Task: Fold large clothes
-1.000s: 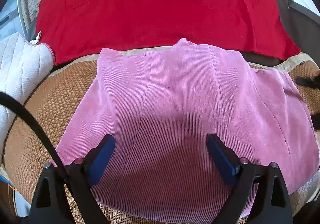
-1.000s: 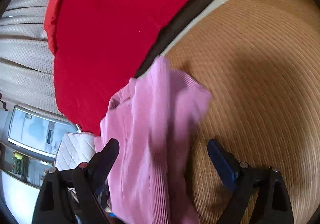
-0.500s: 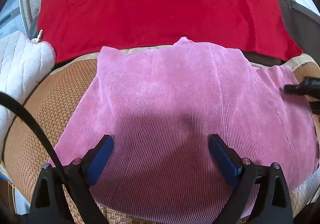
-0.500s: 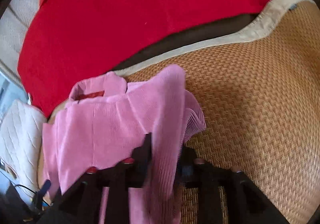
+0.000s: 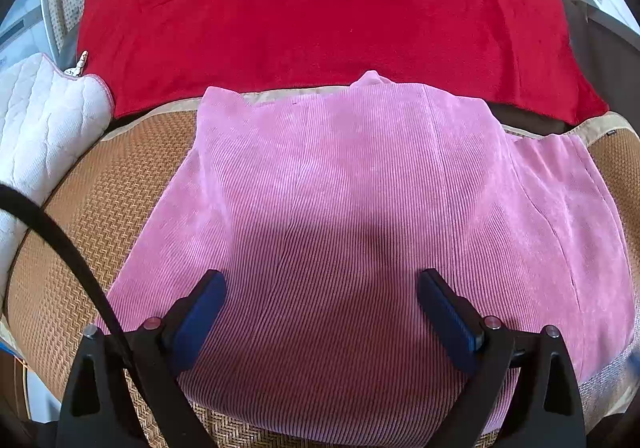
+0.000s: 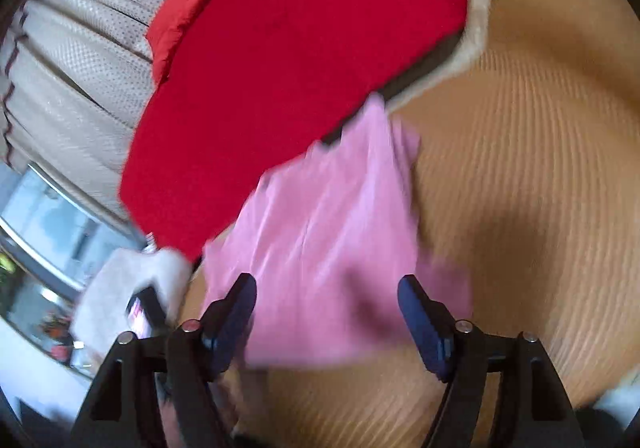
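Observation:
A pink ribbed garment [image 5: 352, 208] lies spread flat on a woven tan mat [image 5: 120, 184], its collar toward the far side. My left gripper [image 5: 322, 288] hovers open over the garment's near hem, nothing between its blue pads. In the blurred right wrist view, my right gripper [image 6: 326, 288] is above the garment [image 6: 328, 232], its jaws opening and well apart. The cloth lies below them and is not pinched. A narrow pink panel [image 5: 560, 184] rests along the garment's right side.
A large red cloth [image 5: 320, 8] covers the surface beyond the mat. A white quilted pad [image 5: 44, 120] sits at the left. A black strap [image 5: 60, 244] crosses the lower left of the left wrist view. Beige curtains [image 6: 72, 48] hang behind.
Half a second ago the right gripper was shut on a pink fold; now it has let go, opened and pulled away. It has left the left wrist view's right edge. The left gripper stayed put.

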The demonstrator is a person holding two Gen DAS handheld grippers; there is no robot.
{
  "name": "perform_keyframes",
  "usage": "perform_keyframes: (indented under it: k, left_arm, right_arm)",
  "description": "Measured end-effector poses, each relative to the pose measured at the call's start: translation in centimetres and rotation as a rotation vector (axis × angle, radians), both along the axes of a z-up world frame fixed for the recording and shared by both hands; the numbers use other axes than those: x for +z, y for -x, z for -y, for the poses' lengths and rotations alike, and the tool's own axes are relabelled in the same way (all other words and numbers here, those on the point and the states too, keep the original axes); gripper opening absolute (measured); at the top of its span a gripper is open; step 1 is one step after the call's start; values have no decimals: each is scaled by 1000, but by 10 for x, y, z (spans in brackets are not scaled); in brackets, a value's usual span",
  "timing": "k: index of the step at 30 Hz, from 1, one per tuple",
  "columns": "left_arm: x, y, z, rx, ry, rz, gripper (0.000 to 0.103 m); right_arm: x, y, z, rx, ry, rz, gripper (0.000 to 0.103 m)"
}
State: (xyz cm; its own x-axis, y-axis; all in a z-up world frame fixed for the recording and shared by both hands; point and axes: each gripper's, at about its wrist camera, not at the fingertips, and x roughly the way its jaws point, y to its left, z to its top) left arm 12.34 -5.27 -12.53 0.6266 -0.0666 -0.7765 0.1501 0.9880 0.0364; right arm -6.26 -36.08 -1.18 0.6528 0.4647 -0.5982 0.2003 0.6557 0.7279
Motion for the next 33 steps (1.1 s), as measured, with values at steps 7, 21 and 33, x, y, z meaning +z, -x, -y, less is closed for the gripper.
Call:
perform_keyframes:
  k: [7, 21, 33]
  left_arm:
    - [17, 3, -8, 5, 21, -1, 97]
    - [23, -4, -151, 272, 155, -45, 93]
    - [2, 18, -165, 244, 75, -157, 7]
  right_arm:
    - [-54, -12, 10, -86, -193, -118, 77]
    - [-57, -8, 32, -132, -207, -65, 77]
    - [-53, -7, 22, -141, -153, -56, 77]
